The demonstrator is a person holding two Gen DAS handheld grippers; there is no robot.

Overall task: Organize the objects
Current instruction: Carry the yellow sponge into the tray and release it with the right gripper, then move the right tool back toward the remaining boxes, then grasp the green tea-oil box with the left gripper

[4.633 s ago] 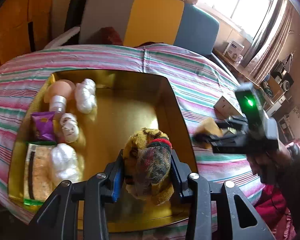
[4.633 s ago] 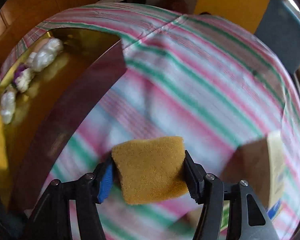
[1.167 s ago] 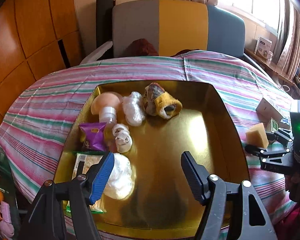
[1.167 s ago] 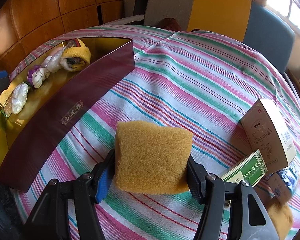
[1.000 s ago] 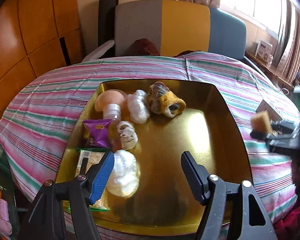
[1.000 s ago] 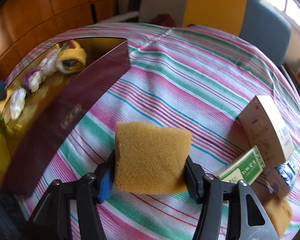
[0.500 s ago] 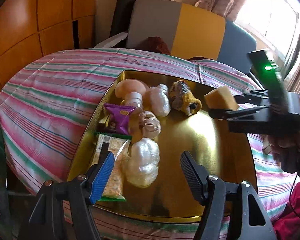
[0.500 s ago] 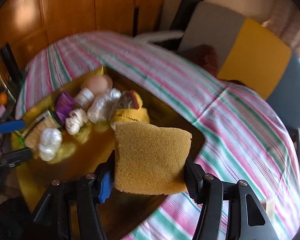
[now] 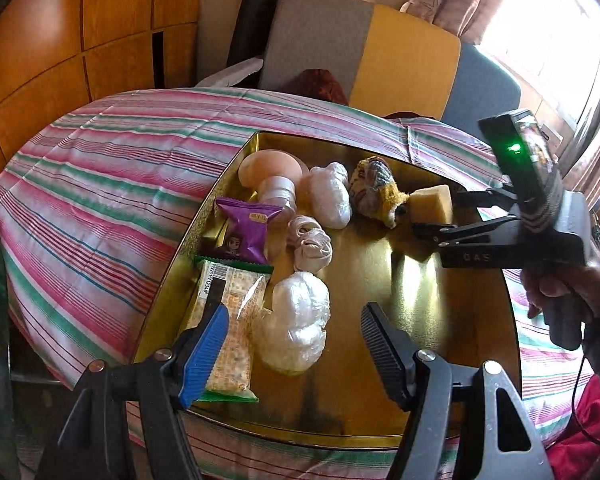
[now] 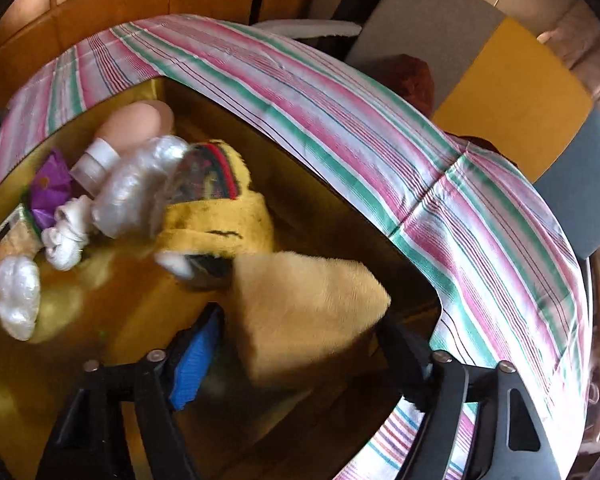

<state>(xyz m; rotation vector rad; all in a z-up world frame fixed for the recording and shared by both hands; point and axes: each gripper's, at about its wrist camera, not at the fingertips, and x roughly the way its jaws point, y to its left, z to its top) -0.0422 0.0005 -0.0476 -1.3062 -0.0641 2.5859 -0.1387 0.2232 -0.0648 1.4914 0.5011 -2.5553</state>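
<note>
— Where's the sponge (image 10: 300, 312)?
— Inside the gold tray (image 9: 480, 368), beside the knitted sock (image 9: 374, 192), between the right gripper (image 10: 300, 344) fingers — grip unclear. Left gripper (image 9: 292, 344) gapes, empty.
— Handling?
— Likely light, squashy; pinch its flat sides.

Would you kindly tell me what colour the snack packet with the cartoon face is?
The snack packet is purple, clearest in the left wrist view.

A round desk (image 9: 100, 184) is covered with a cloth striped in pink, green and white. Directly on the cloth sits a shallow gold tray (image 9: 440, 408), square with clipped corners, taking up the near right part of the top and reaching toward the near edge.
</note>
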